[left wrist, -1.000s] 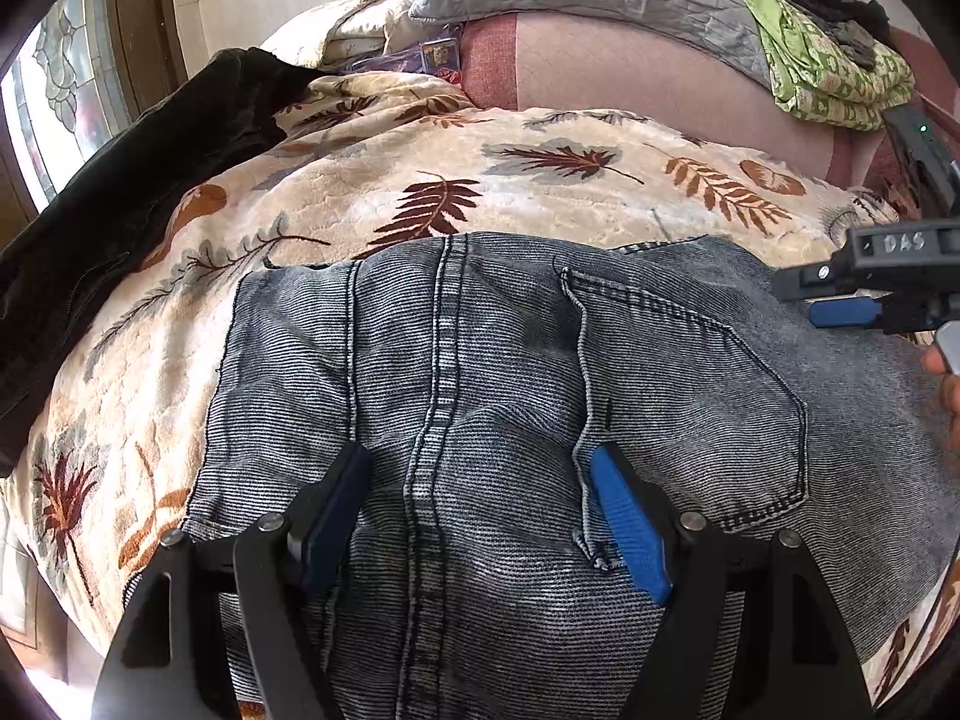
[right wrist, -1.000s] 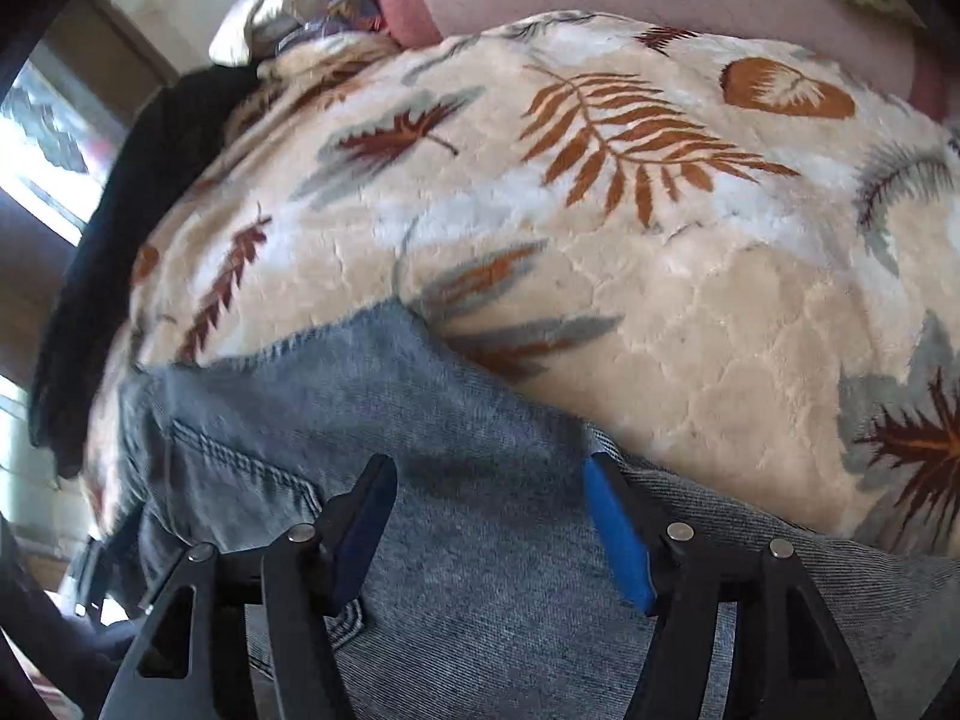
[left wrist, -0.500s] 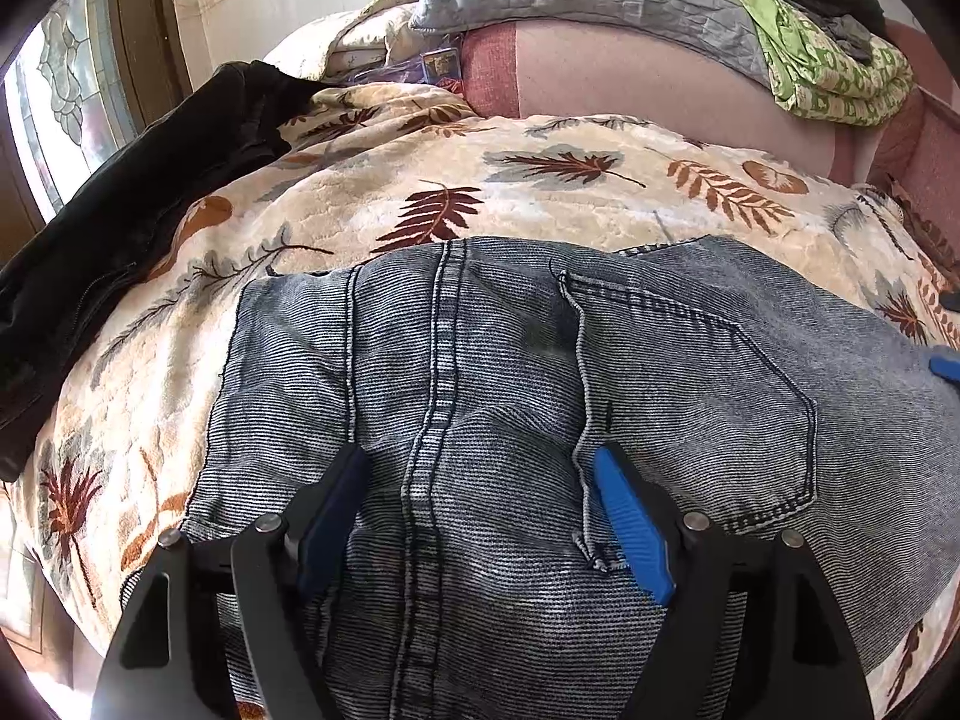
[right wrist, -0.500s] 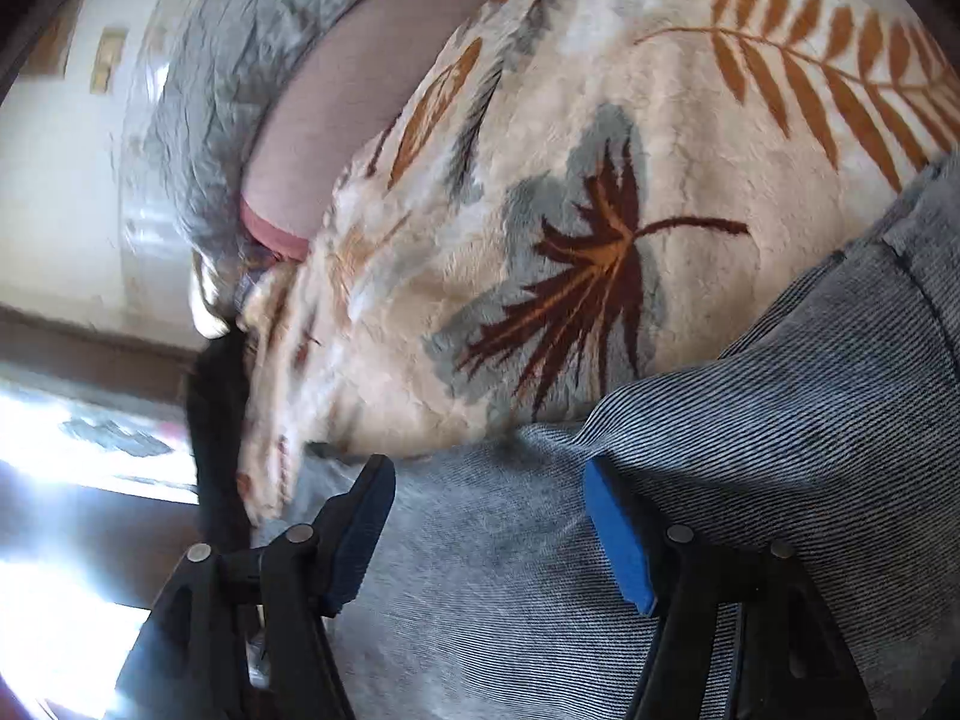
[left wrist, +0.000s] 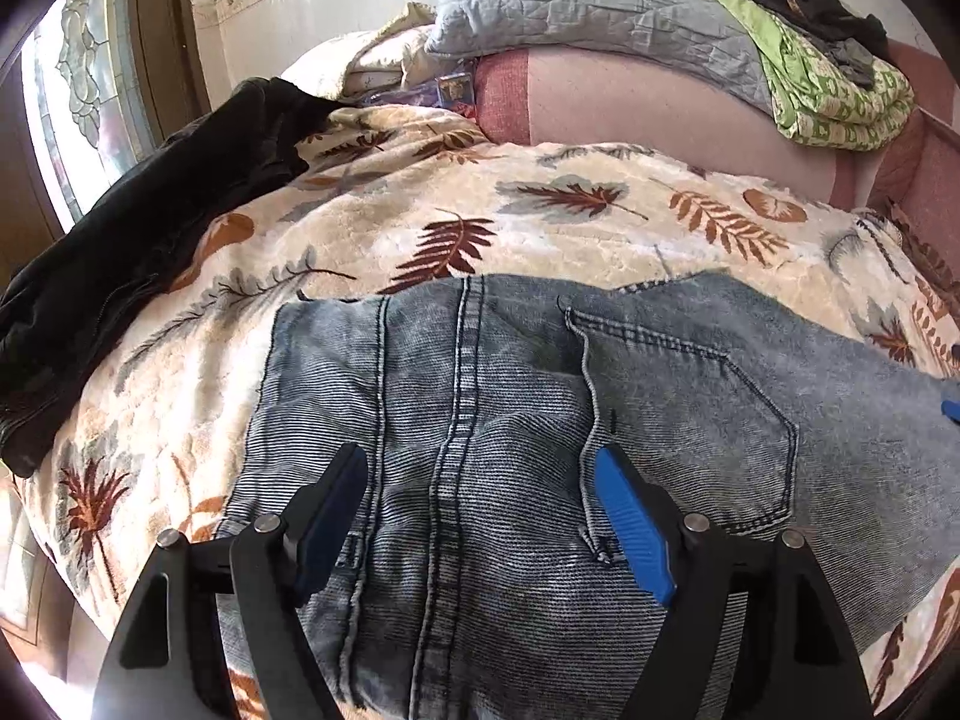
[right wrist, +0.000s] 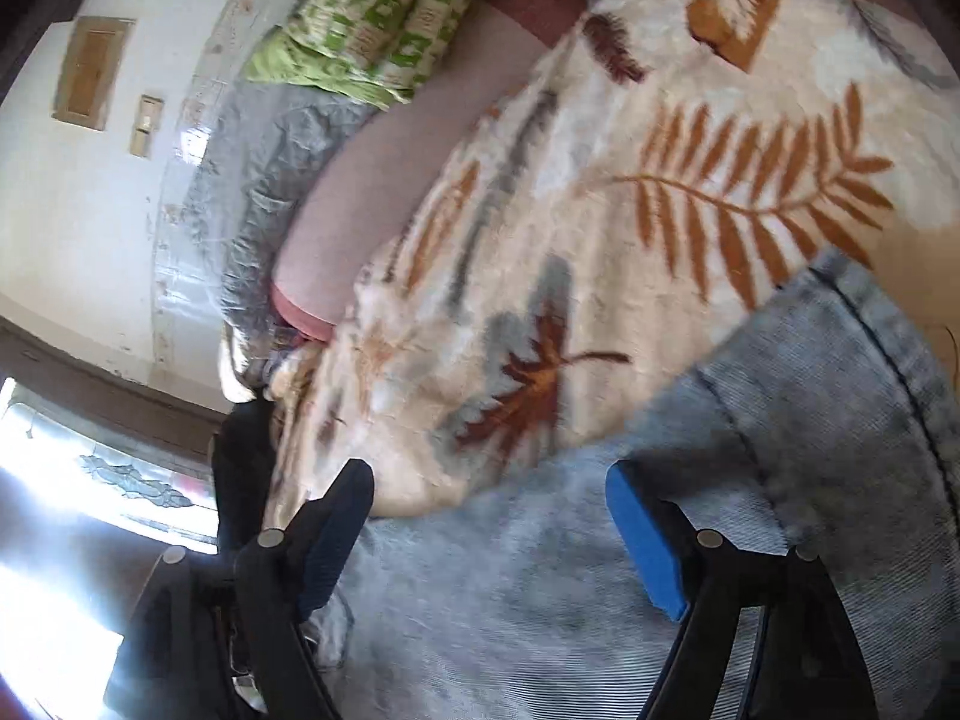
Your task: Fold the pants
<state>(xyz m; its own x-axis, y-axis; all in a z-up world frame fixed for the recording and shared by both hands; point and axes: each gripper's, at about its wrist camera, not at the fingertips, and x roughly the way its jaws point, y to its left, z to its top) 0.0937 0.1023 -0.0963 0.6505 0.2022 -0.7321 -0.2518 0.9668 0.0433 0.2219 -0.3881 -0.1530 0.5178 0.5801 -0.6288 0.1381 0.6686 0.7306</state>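
Washed blue denim pants (left wrist: 510,420) lie folded on a cream blanket with a leaf print (left wrist: 420,222), back pocket (left wrist: 708,420) facing up. My left gripper (left wrist: 480,474) is open just above the denim, its fingers either side of the centre seam. My right gripper (right wrist: 489,492) is open and empty over the pants (right wrist: 750,480) near their edge, rolled sideways; that view is blurred. A blue tip of the right gripper (left wrist: 951,407) shows at the right edge of the left wrist view.
A black garment (left wrist: 138,252) lies along the blanket's left side. A grey quilted pillow (left wrist: 600,6) and a green patterned cloth (left wrist: 840,96) rest on a pink bolster (left wrist: 660,102) at the back. A window (left wrist: 78,96) is at the left.
The right gripper has swung away to the right and rolled sideways, leaving the left wrist view almost entirely. The left gripper has lifted back slightly. Both stay open.
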